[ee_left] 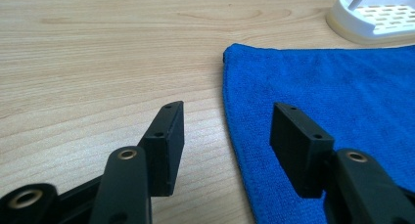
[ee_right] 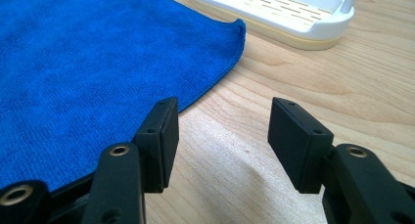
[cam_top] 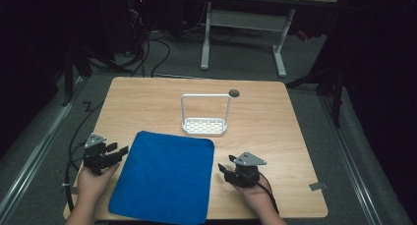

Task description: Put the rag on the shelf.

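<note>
Both pairs of jaws stand wide apart with nothing between them. The left gripper (cam_top: pixel 118 151) sits at the blue cloth's (cam_top: pixel 164 176) nine o'clock edge, its jaws straddling that edge in the left gripper view. The right gripper (cam_top: pixel 223 167) waits just off the cloth's three o'clock edge. The cloth lies flat on the wooden table (cam_top: pixel 275 122), with a white rack (cam_top: pixel 204 126) at its twelve o'clock.

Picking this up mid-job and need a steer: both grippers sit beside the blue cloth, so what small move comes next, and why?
Probably ease the left gripper forward onto the blue cloth: its jaws stand open, straddling the cloth's near side edge, with nothing gripped yet. The right gripper is open too, just off the opposite edge.
</note>
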{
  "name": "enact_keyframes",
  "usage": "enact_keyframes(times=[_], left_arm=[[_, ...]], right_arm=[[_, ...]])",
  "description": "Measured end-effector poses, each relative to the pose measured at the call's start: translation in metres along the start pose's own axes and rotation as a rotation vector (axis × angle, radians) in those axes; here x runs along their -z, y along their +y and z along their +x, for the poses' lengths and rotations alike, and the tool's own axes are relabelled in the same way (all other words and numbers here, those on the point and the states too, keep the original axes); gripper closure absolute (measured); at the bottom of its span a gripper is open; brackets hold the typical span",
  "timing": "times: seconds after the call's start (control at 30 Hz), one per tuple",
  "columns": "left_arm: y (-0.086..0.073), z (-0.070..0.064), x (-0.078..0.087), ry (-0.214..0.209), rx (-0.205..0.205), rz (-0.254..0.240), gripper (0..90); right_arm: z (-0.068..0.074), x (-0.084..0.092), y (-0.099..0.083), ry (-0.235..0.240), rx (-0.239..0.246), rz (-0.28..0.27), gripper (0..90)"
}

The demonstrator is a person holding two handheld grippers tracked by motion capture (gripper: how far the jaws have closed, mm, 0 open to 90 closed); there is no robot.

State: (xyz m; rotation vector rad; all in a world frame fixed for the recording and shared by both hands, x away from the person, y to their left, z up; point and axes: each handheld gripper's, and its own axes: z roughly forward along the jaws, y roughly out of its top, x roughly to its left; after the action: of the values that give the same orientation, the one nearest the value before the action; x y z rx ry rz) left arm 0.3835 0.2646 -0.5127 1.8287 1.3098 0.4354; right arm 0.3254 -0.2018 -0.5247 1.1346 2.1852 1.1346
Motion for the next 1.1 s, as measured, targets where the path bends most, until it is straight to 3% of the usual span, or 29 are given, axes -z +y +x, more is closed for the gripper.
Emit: enact_keyframes(times=[0.13,0.2,0.3,0.4,0.53,0.67,0.73,0.93,1.1], left_arm=[[-0.001,0.001,0.001,-0.004,0.003,0.001,47.5],[-0.002,0.0,0.001,-0.016,0.004,0.003,54.5],[-0.006,-0.004,0.007,-0.069,-0.022,0.009,62.7],[-0.008,-0.01,0.013,-0.125,-0.041,0.014,72.1],[-0.013,-0.022,0.015,-0.142,-0.091,0.048,80.2],[-0.02,-0.03,0.011,-0.151,-0.128,0.102,84.7],[-0.022,-0.033,0.009,-0.148,-0.147,0.125,86.0],[-0.028,-0.036,0.002,-0.143,-0.182,0.173,86.4],[-0.027,-0.034,0.0,-0.168,-0.16,0.176,86.0]], right_arm=[[0.002,0.0,0.002,0.011,0.005,-0.007,45.6],[0.003,0.0,0.002,0.018,0.005,-0.01,46.0],[0.006,-0.002,0.006,0.055,0.014,-0.031,57.6],[0.012,-0.007,0.012,0.093,0.024,-0.019,67.2],[0.023,-0.013,0.02,0.15,0.079,-0.013,80.1],[0.033,-0.024,0.02,0.211,0.138,0.046,87.3],[0.036,-0.029,0.021,0.243,0.146,0.062,88.9],[0.044,-0.037,0.021,0.257,0.182,0.122,89.4],[0.045,-0.038,0.019,0.246,0.184,0.136,89.4]])
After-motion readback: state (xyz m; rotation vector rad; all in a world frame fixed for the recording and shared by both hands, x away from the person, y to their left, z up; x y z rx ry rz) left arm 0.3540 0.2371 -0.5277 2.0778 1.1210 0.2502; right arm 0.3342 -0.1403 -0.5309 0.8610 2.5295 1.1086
